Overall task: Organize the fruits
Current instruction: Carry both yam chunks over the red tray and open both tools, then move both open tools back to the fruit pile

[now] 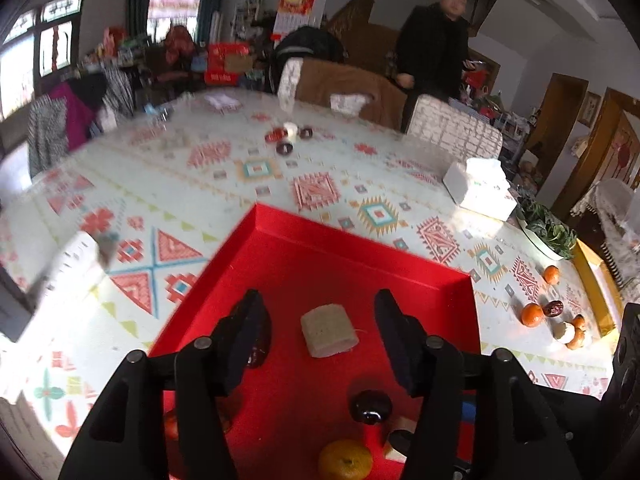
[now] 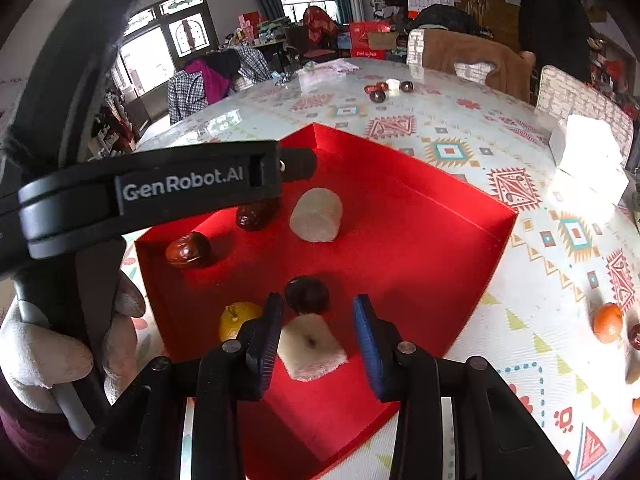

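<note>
Fruit sorting into the red box: tongs poised over the contents

Fruits lay partly inside the red box and partly loose on the tabletop. Inside the box were two dates, a pale chunk, a dark plum, an orange and a white wedge. The right tongs stood wide open astride the wedge, holding nothing; whether the pads touched it could not be told. The left tongs were likewise spread and empty above the pale chunk. Oranges and a date remained near the tabletop's right edge, and a further cluster lay at the far side. Judged best practice: lift the tongs clear without nudging the wedge, fetch the near stragglers first, close gently on soft fruit, and release low over bare box floor to limit rolling.
</note>
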Demonstrator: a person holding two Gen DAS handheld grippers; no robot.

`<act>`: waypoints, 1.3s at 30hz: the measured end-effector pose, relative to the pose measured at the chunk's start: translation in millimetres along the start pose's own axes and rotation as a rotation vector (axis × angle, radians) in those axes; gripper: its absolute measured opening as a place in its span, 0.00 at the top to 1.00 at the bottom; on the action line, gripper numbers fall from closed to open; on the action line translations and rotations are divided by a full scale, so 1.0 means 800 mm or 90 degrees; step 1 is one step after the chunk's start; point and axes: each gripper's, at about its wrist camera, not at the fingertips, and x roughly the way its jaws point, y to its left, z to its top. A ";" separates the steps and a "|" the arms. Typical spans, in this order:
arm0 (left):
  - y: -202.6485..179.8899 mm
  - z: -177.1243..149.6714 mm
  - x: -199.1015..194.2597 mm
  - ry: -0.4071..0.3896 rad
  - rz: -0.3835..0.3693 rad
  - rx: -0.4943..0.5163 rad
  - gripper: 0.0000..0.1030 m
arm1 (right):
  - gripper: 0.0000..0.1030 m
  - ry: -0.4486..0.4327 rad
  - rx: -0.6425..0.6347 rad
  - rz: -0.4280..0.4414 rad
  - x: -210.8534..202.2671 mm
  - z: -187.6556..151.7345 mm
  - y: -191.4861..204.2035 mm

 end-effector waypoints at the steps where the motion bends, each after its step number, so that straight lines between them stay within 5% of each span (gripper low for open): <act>1: -0.003 0.000 -0.006 -0.010 0.014 0.005 0.37 | 0.56 -0.005 0.004 -0.001 -0.005 -0.002 -0.002; 9: -0.031 -0.010 -0.075 -0.105 0.112 0.026 0.21 | 0.55 -0.035 0.048 -0.008 -0.045 -0.024 -0.023; 20: -0.095 -0.036 -0.151 -0.183 0.140 0.097 0.17 | 0.52 -0.078 0.125 -0.008 -0.104 -0.065 -0.054; 32: -0.146 -0.053 -0.174 -0.193 0.120 0.138 0.17 | 0.49 -0.119 0.159 -0.020 -0.156 -0.099 -0.078; 39: -0.160 -0.061 -0.145 -0.103 0.006 0.130 0.17 | 0.45 -0.118 0.197 -0.053 -0.171 -0.127 -0.122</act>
